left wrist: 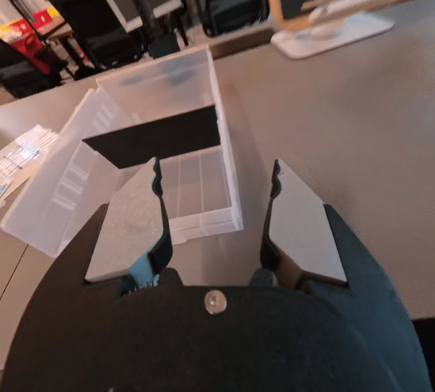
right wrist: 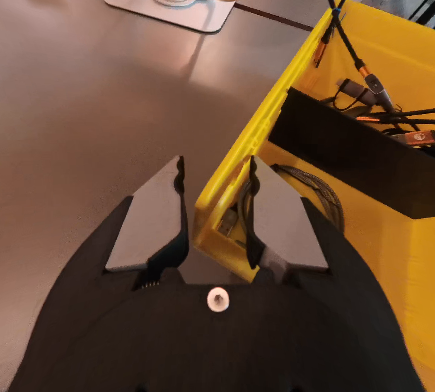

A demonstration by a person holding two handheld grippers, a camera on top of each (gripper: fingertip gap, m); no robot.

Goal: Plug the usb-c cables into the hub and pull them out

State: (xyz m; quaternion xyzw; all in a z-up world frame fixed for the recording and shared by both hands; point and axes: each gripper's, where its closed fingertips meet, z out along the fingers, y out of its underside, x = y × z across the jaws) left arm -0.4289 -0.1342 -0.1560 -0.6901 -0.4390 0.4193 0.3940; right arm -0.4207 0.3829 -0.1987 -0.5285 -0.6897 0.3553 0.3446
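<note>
In the right wrist view a yellow bin stands on the table at the right. It holds several black cables with orange-collared plugs, grey adapters and a coiled grey braided cable. A black divider crosses the bin. My right gripper is open and empty, straddling the bin's near left wall. In the left wrist view my left gripper is open and empty above a clear plastic box with a black divider. No hub is clearly visible.
A white monitor stand base sits on the brown table behind the bin; it also shows in the left wrist view. The clear box's lid lies to its left, beside white packets. Chairs and desks stand beyond the table edge. The tips of one gripper are about 50 centimetres away from the tips of the other.
</note>
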